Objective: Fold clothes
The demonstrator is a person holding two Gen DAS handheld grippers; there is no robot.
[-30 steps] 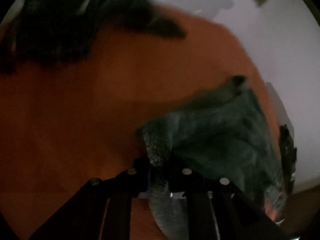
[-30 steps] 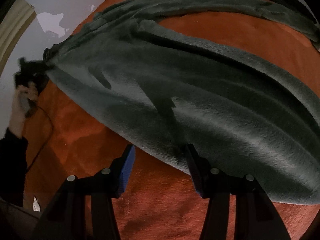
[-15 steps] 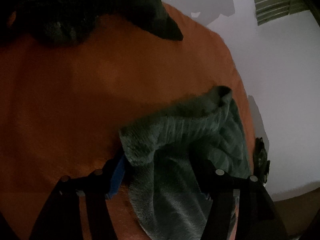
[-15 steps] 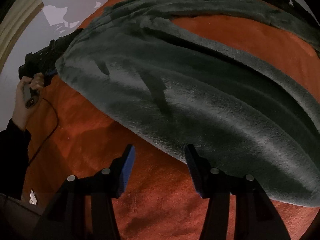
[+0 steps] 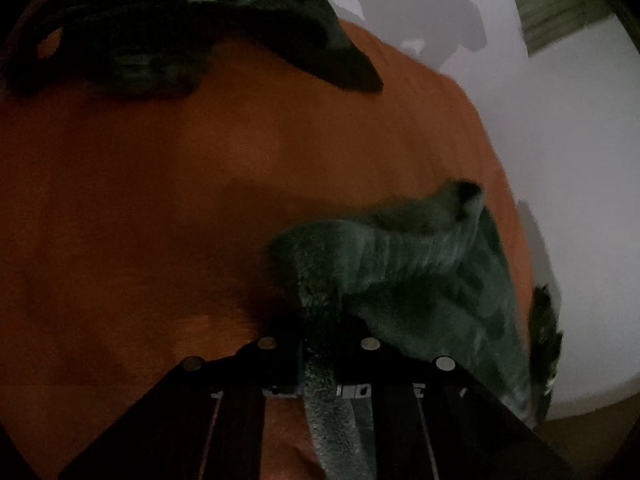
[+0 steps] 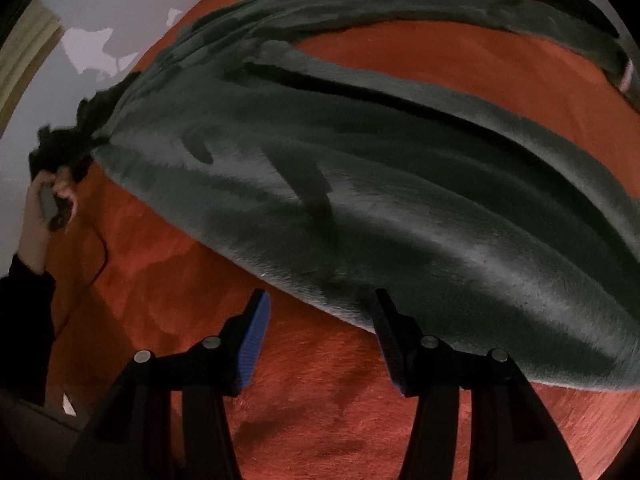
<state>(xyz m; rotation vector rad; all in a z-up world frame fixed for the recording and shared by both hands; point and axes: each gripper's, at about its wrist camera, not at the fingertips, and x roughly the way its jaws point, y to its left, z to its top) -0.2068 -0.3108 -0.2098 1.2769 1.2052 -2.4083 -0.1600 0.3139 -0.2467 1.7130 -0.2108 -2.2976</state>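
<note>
Orange bedspread (image 6: 500,80) carries a grey fleece garment (image 6: 380,184) spread across its middle.
Left gripper (image 5: 320,344) pinches the garment's corner by the bedspread's edge; right gripper (image 6: 320,320) hovers wide apart, empty, just short of the hem.

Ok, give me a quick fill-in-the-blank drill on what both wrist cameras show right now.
1. The left hand-held gripper is ___ on a corner of the dark grey fleece garment.
2. The right hand-held gripper is ___, holding nothing.
3. The garment lies on a plush ___ cover.
4. A heap of ___ clothes lies beyond.

Missing words: shut; open; orange; dark
</note>
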